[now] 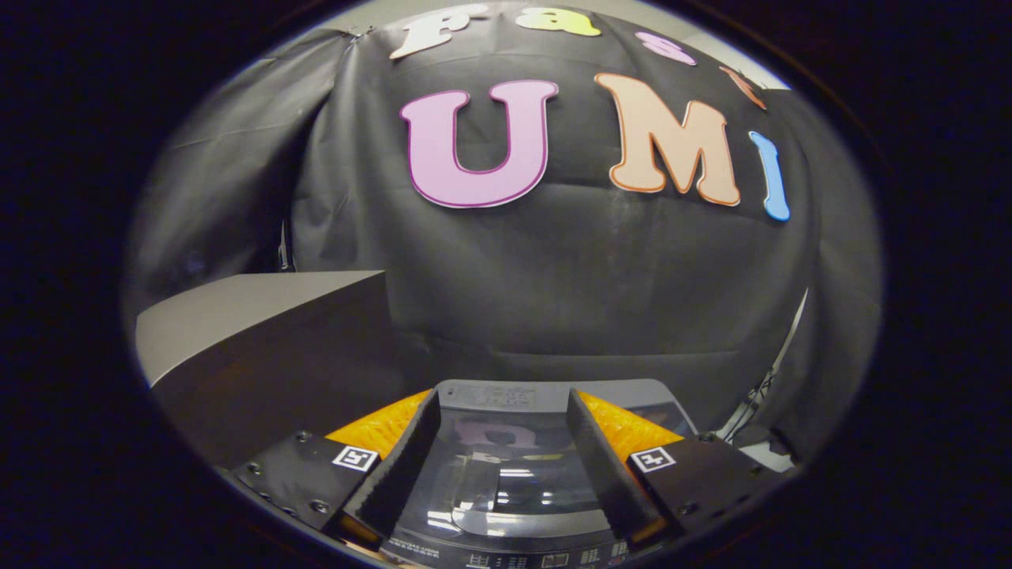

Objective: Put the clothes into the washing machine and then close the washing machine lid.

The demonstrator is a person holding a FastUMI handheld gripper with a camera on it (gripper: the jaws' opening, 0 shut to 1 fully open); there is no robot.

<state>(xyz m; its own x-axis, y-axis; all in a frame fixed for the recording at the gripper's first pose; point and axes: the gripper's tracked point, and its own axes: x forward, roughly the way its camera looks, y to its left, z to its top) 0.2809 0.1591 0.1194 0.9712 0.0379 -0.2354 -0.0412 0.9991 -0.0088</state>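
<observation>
The grey top-loading washing machine (632, 395) stands right below me. Its dark glass lid (506, 482) lies flat and down, mirroring the lights and the wall. A strip of buttons (545, 559) runs along the machine's near edge. My gripper (502, 399) hangs open above the lid with nothing between its fingers. The left finger (403, 466) and the right finger (605, 466) stand wide apart, and their tips reach over the machine's rear panel. Orange parts of the gripper body show outside each finger.
A grey flat-topped box or table (253, 316) stands left of the machine, higher than its top. Cables (759, 395) hang down the black cloth wall behind the machine's right side, above a pale object (771, 454).
</observation>
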